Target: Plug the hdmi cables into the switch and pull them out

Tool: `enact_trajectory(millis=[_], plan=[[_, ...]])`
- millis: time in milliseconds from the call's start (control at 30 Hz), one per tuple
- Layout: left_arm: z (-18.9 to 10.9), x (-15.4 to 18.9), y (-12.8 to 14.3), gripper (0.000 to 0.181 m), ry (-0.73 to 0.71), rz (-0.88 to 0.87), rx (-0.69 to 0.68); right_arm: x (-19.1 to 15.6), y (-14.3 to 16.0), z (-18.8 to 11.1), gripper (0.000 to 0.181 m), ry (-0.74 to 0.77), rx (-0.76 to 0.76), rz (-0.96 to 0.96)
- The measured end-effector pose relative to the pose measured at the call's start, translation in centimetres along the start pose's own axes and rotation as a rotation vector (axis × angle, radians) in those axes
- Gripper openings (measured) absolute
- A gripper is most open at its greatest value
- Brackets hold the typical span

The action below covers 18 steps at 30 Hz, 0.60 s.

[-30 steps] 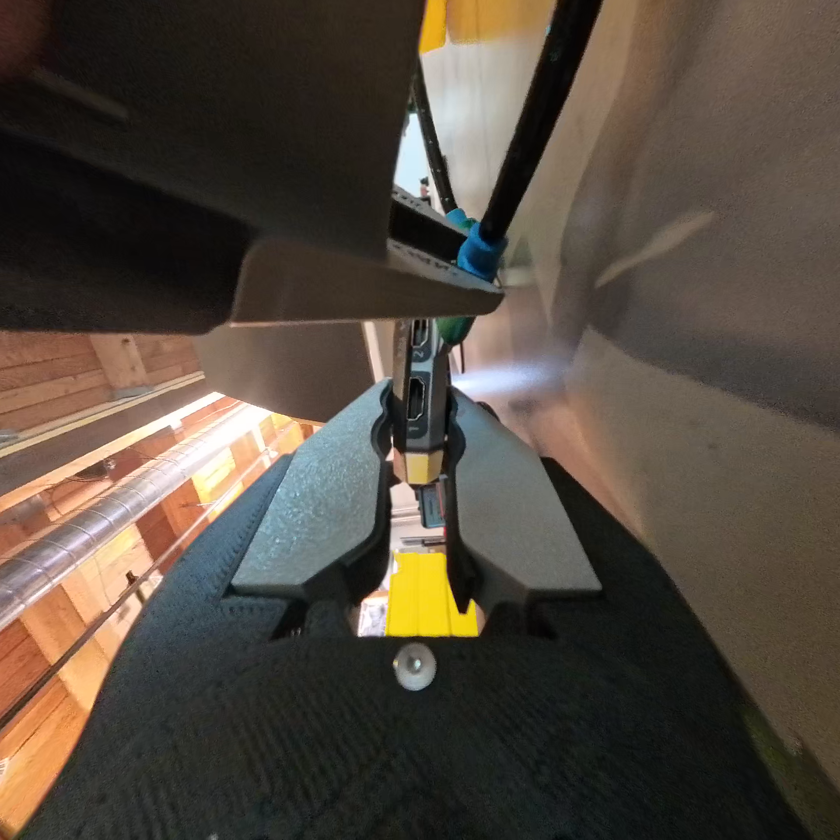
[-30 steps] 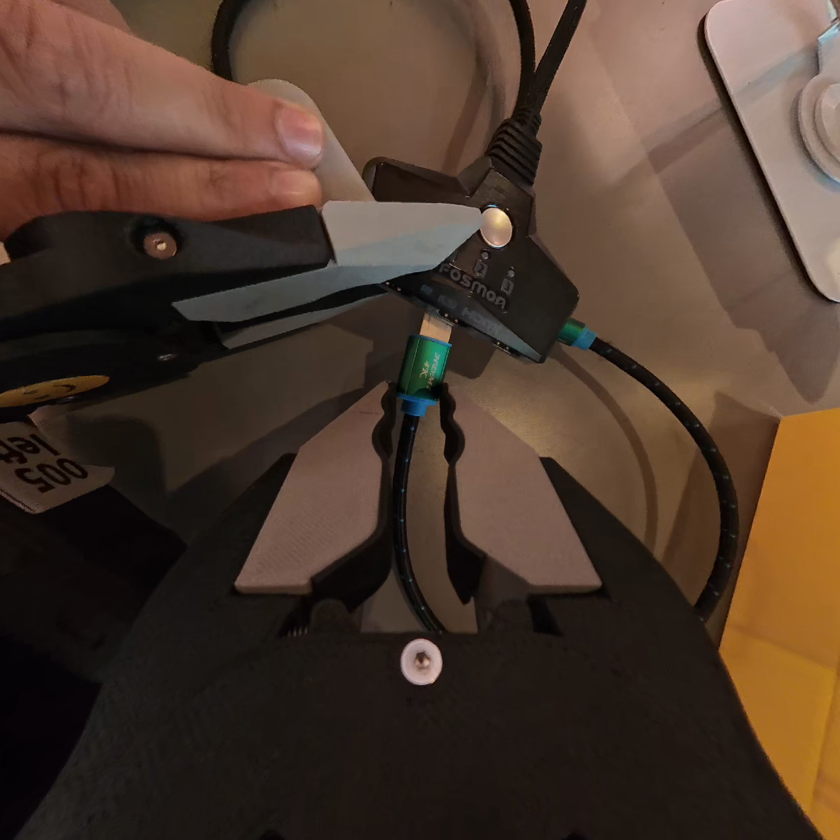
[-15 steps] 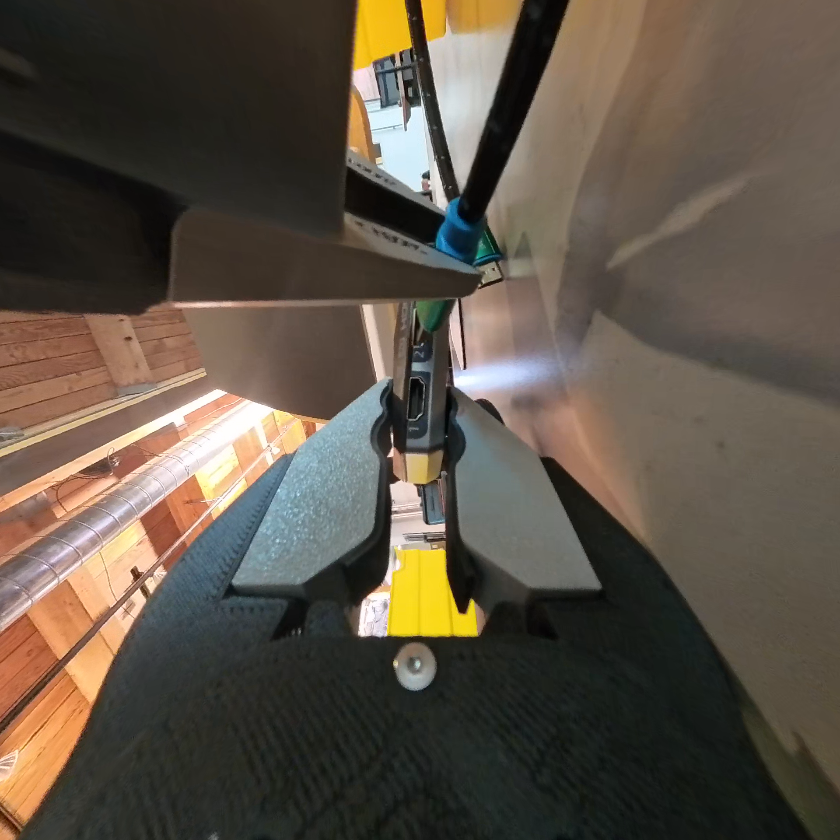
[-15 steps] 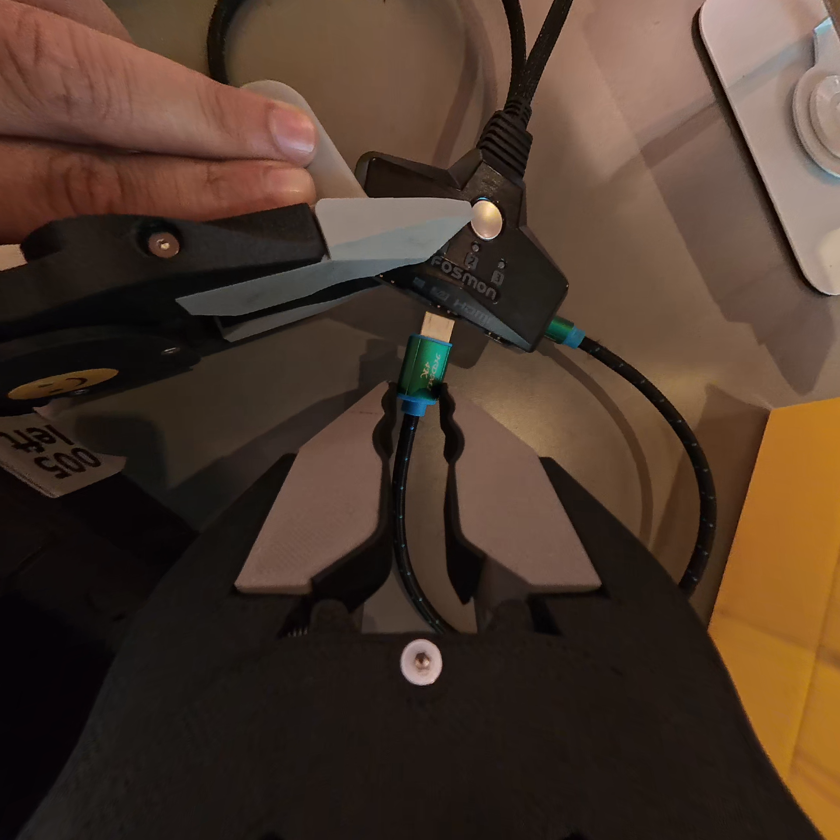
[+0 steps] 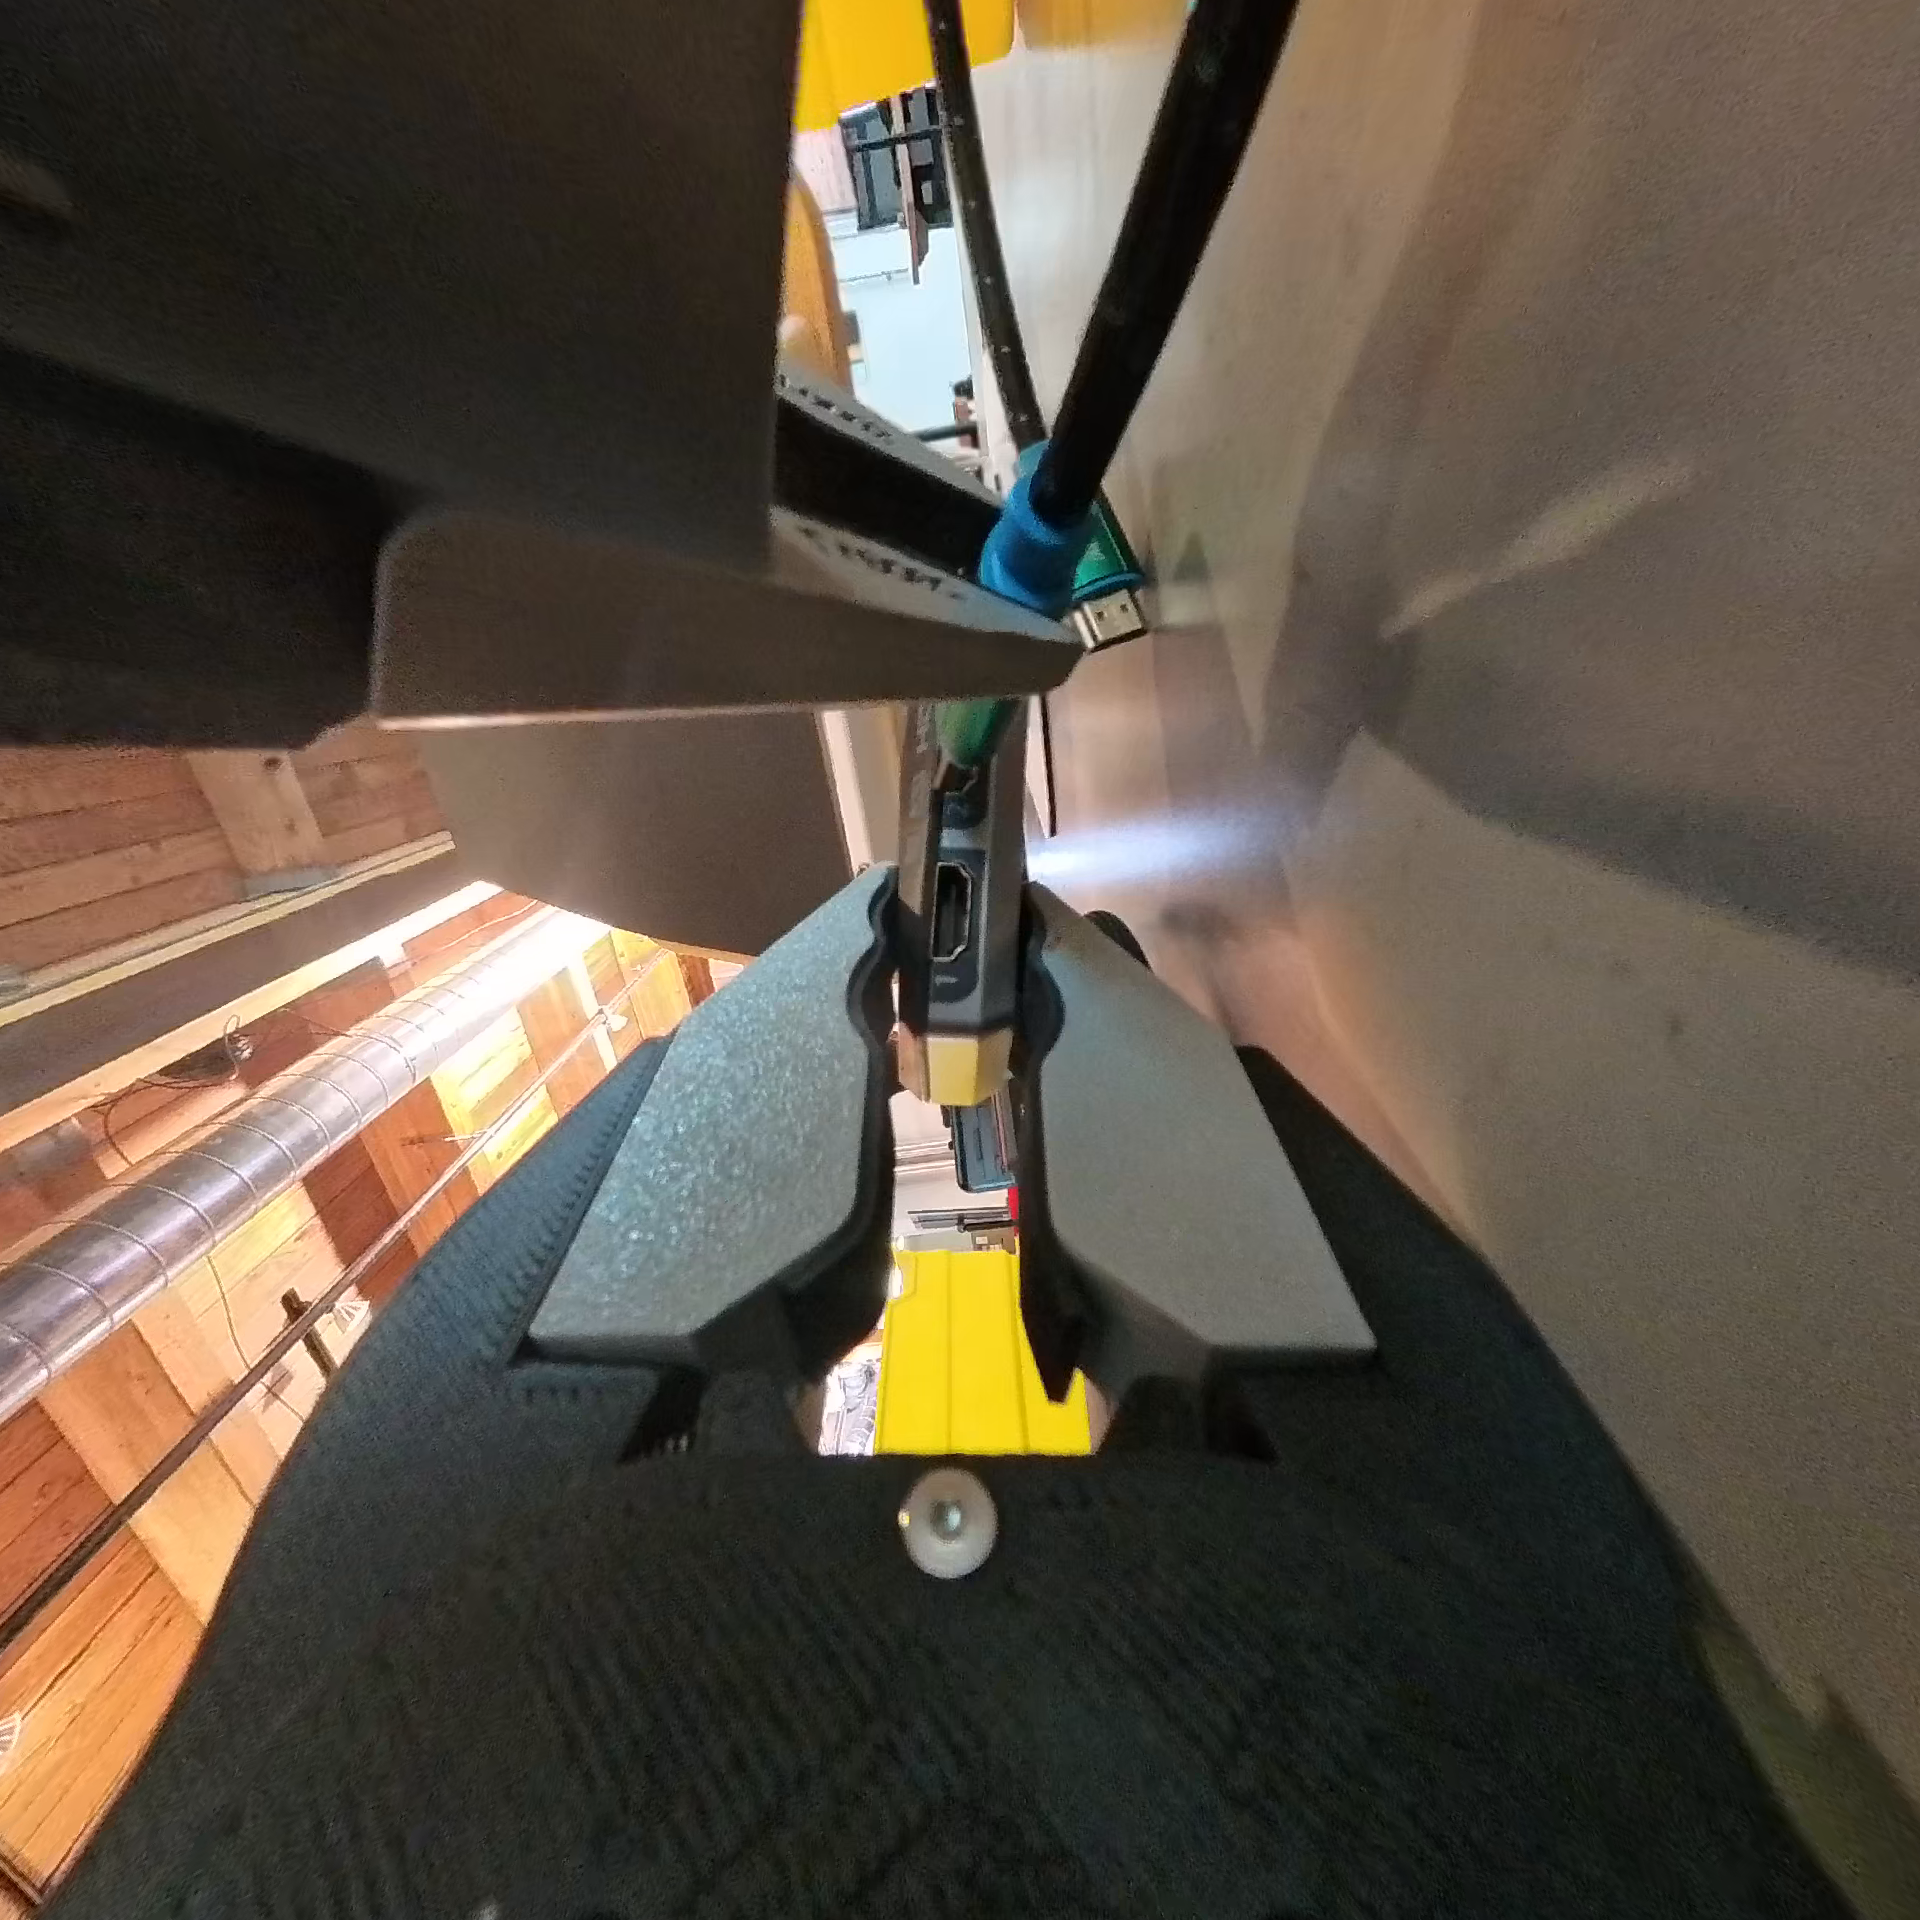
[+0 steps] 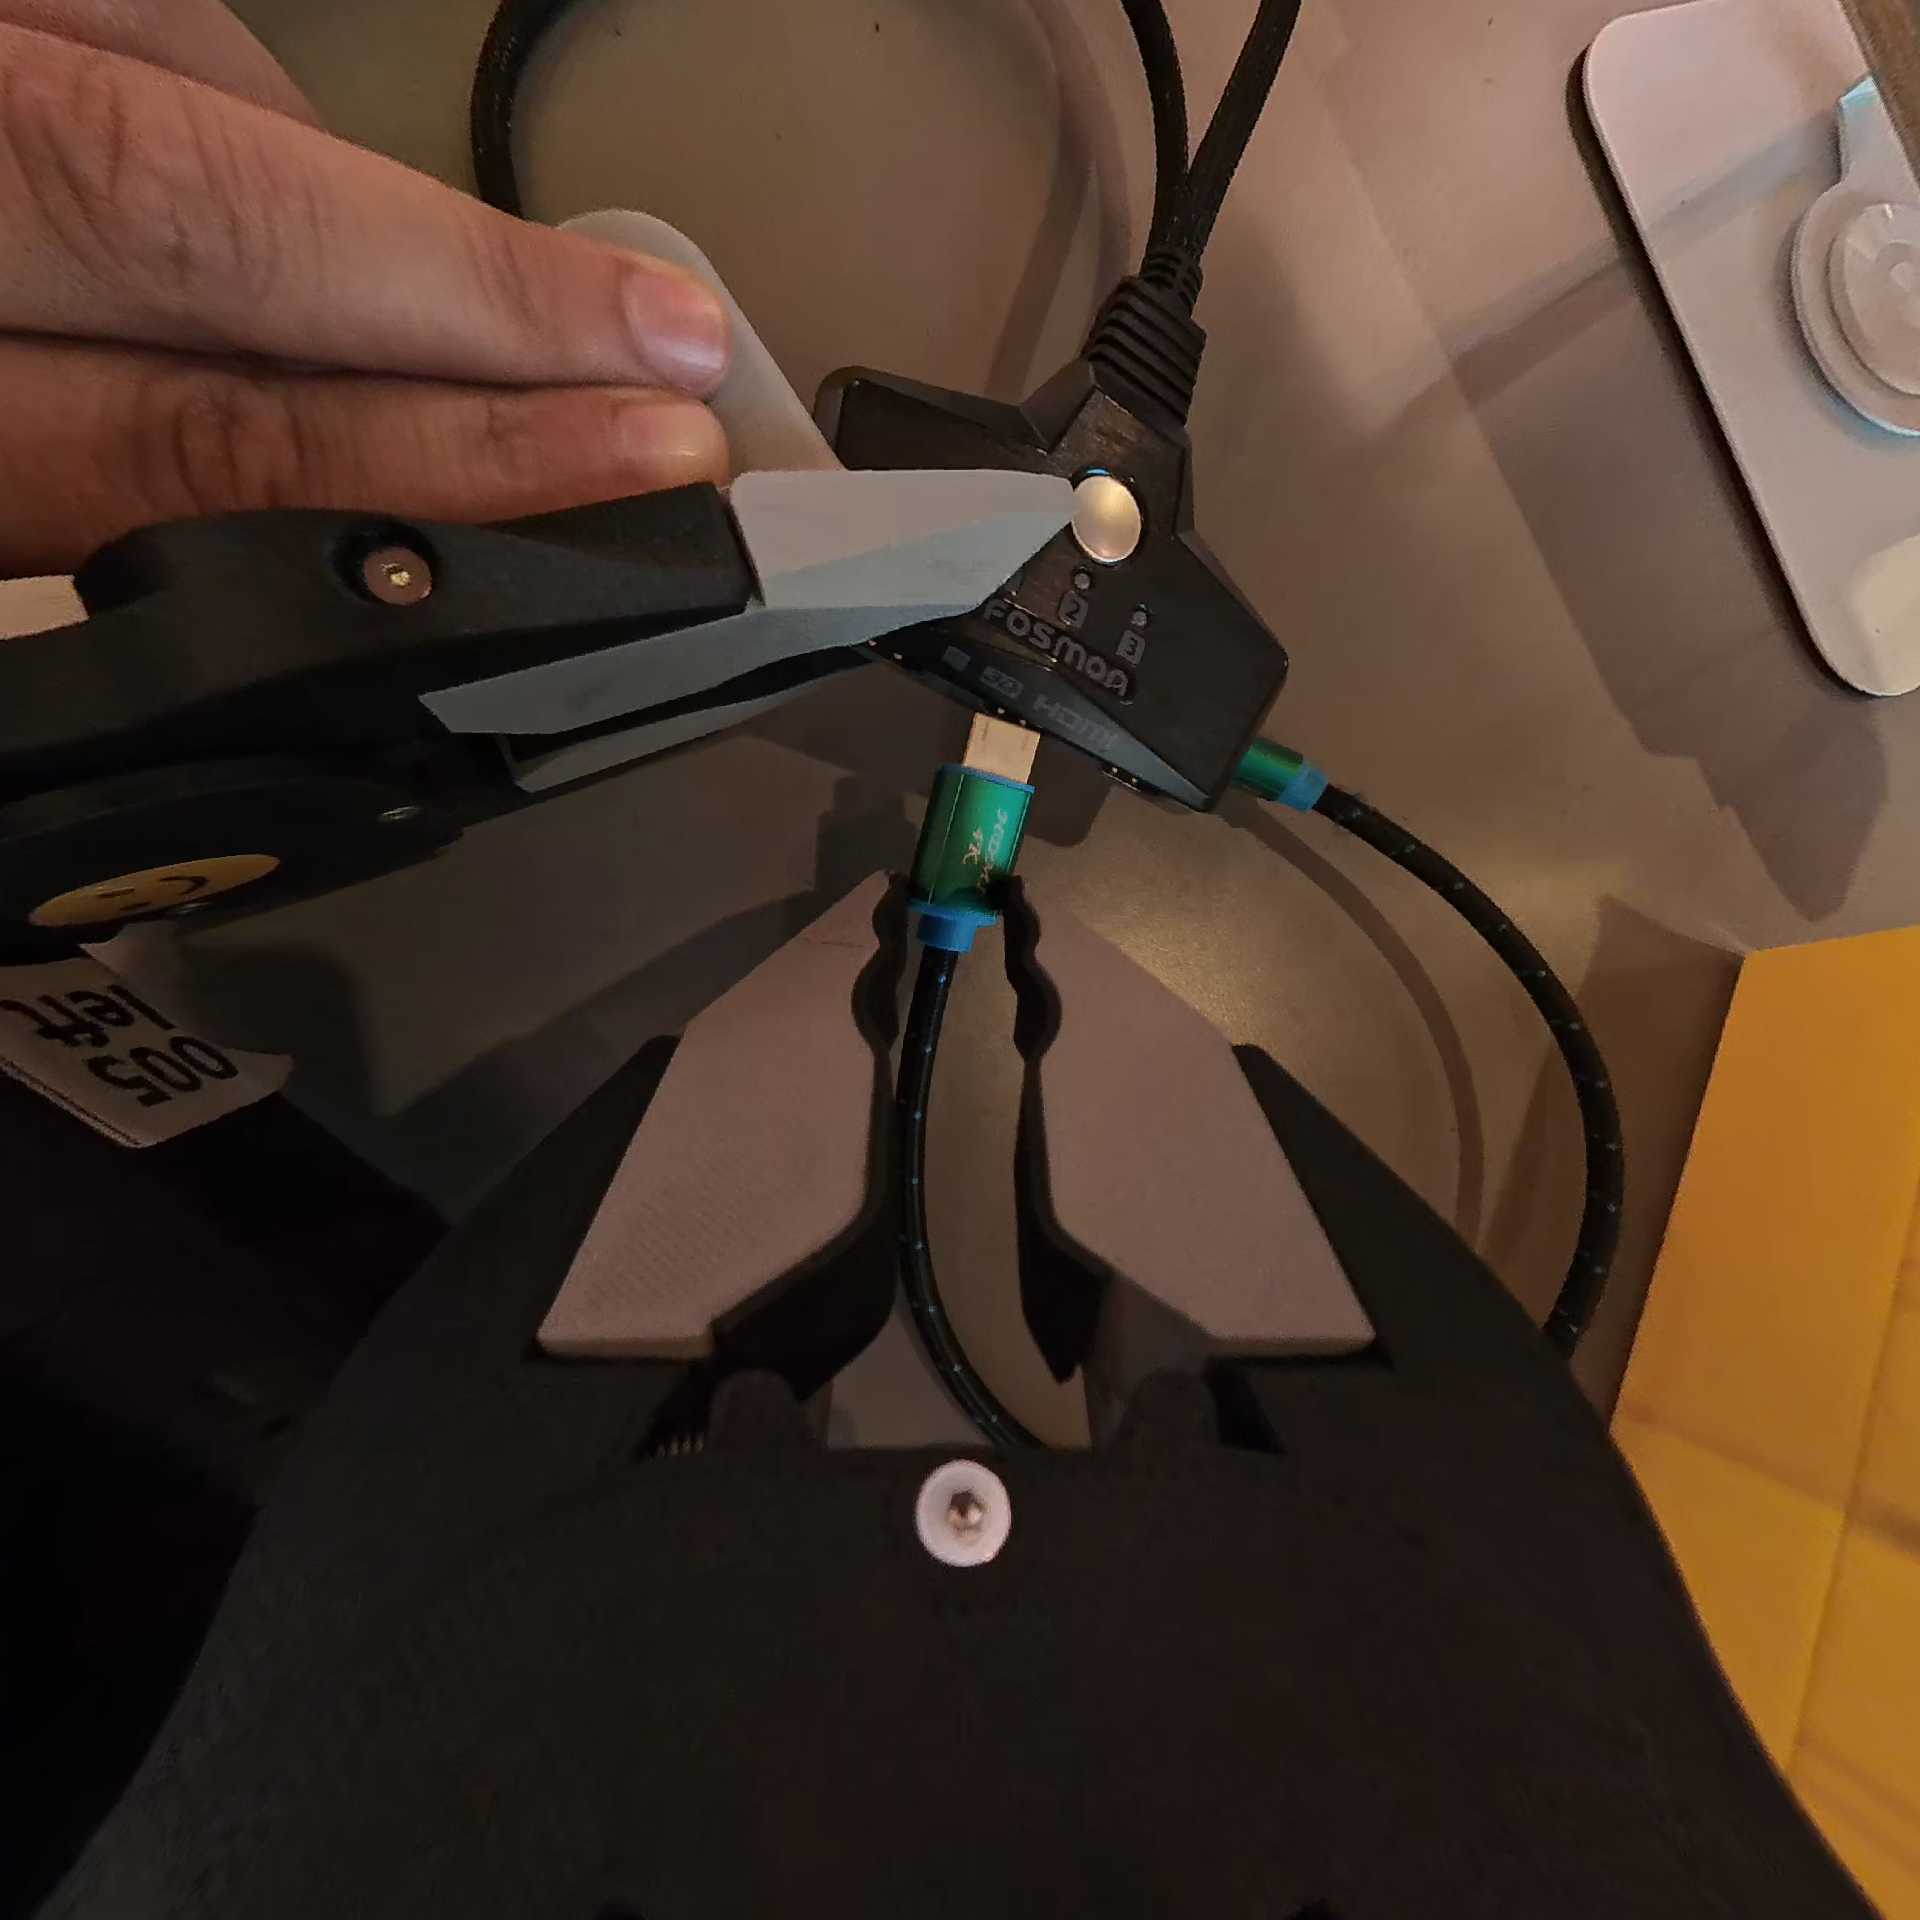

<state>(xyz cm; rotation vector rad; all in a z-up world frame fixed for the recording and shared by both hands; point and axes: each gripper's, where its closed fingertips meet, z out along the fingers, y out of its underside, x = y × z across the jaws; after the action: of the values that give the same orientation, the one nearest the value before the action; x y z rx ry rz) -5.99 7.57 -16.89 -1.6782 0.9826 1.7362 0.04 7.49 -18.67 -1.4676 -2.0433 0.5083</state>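
Left gripper [image 6: 904, 582] reaches in from the left edge of the right wrist view, lying almost flat, with a person's hand [image 6: 312, 312] resting along its upper side. Its grey, wedge-shaped fingers [image 6: 894, 540] are pressed together on the switch [image 6: 1164, 644], a flat black angular box with a round silver button on top. In the left wrist view the same gripper [image 5: 961, 966] clamps the switch [image 5: 956, 935] edge-on, so that an empty port faces the camera and a small yellow piece sits at the near end.

Just below the switch in the right wrist view, a green metal plug [image 6: 971, 842] with a blue collar points up and slightly right toward the switch's near edge. Its silver tip shows bare between plug body and port, touching or just at the opening; how far it is seated cannot be told. Its braided black cable [image 6: 920, 1143] runs back between the textured grey fingers of the right gripper [image 6: 956, 914], whose jaws are narrowly parted around the plug's collar; whether they press it is unclear.

Farther right, a second green plug [image 6: 1273, 774] sits in the switch's right end, its braided cable [image 6: 1558, 1039] looping over the smooth grey table [image 6: 1455, 468]. A thicker black lead [image 6: 1164, 281] leaves the switch's top.
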Motion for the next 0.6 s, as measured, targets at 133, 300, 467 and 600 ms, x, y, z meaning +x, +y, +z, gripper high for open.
enact_trajectory(millis=[133, 300, 467, 600], plan=[[0.0, 0.0, 0.0, 0.018, 0.002, -0.001, -0.001, 0.1, 0.0, 0.1, 0.016, 0.002, -0.001, 0.002], [0.0, 0.0, -0.1, 0.018, 0.001, 0.002, 0.002, 0.1, 0.1, 0.1, 0.016, 0.001, -0.019, -0.006], [0.0, -0.1, -0.5, 0.018, -0.005, 0.018, -0.009, 0.4, 0.6, -0.1, 0.016, -0.031, -0.138, -0.027], [0.3, -0.1, -0.9, 0.017, 0.005, 0.011, -0.019, 0.8, 1.0, -0.2, 0.016, -0.057, -0.295, -0.062]])
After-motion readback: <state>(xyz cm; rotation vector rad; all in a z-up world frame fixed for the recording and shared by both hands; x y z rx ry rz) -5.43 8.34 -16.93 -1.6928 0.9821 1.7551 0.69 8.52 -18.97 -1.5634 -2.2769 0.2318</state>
